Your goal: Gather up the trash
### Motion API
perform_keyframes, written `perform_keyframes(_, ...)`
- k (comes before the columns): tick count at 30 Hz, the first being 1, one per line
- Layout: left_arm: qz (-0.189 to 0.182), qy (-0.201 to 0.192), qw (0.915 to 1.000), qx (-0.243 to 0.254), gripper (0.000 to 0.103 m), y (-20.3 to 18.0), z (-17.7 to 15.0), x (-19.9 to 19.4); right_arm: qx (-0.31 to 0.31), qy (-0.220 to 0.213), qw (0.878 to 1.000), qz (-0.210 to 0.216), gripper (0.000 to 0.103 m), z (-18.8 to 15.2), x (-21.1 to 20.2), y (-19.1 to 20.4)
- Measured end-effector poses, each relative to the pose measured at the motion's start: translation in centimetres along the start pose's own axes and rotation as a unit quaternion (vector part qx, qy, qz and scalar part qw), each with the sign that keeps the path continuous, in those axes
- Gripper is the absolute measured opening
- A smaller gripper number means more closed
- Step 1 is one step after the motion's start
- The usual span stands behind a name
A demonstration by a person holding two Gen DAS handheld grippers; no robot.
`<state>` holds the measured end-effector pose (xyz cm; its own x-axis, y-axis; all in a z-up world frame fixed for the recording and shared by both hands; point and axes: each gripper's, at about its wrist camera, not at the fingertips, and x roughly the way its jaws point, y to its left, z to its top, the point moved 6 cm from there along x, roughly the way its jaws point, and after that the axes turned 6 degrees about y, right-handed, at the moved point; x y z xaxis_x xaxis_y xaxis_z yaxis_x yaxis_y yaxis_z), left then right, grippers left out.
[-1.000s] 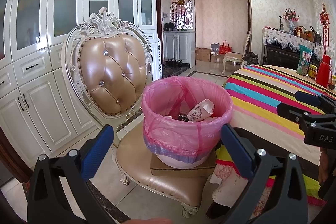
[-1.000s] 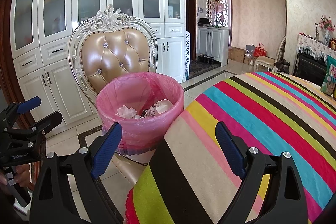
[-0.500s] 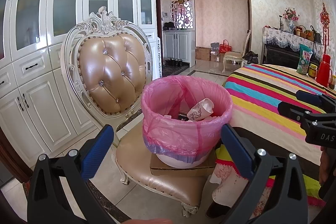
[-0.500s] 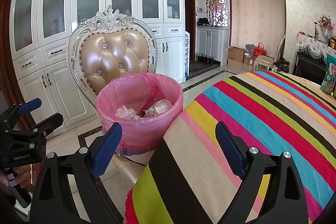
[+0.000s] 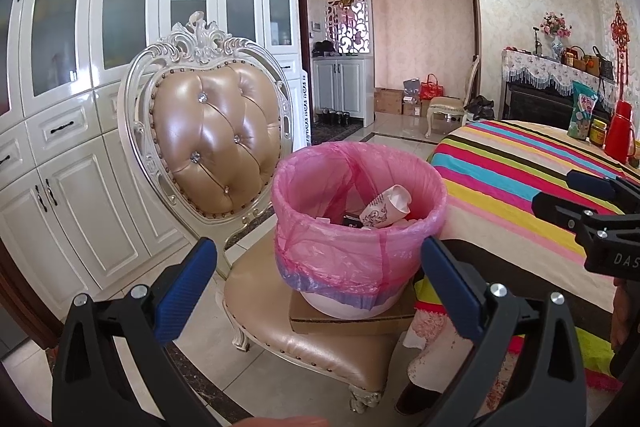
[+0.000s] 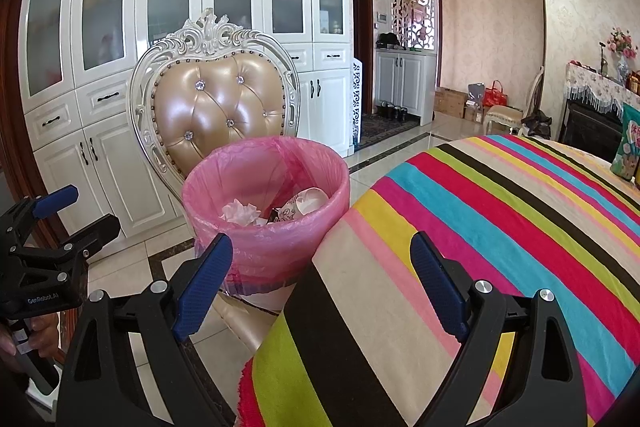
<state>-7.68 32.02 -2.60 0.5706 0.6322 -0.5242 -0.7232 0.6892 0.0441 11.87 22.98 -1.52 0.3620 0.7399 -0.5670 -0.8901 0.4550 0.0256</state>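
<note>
One bin (image 5: 360, 227) lined with a pink bag stands on a cardboard box (image 5: 352, 319) on one chair (image 5: 212, 139), left of the striped counter (image 6: 500, 227). Inside lie one paper cup (image 5: 386, 205) and one crumpled tissue (image 6: 240, 211). Two tongs, left (image 5: 318, 291) and right (image 6: 322, 285), hang released, near the bin, grasping nothing.

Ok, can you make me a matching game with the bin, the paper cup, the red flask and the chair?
Things:
1. bin
2. paper cup
3. red flask
4. chair

Places:
A. on the striped tablecloth
B. inside the pink bag
C. on flat cardboard
D. beside the white cupboards

Pairs: 1-C, 2-B, 3-A, 4-D
</note>
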Motion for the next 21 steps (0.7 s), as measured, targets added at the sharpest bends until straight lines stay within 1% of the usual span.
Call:
perform_keyframes(8,0.005,0.001,1.0,0.003,0.099,-0.05,-0.2,0.15,-0.001,0.0,1.0,-0.001,0.085,-0.06,0.05,0.07)
perform_keyframes(16,0.02,-0.002,0.9998,-0.002,0.099,0.22,-0.41,0.15,-0.002,-0.001,1.0,-0.001,0.085,-0.13,0.05,0.11)
perform_keyframes(21,0.016,0.002,0.9999,-0.002,0.099,0.25,-0.54,0.23,-0.002,-0.001,1.0,-0.001,0.085,-0.18,0.07,0.17)
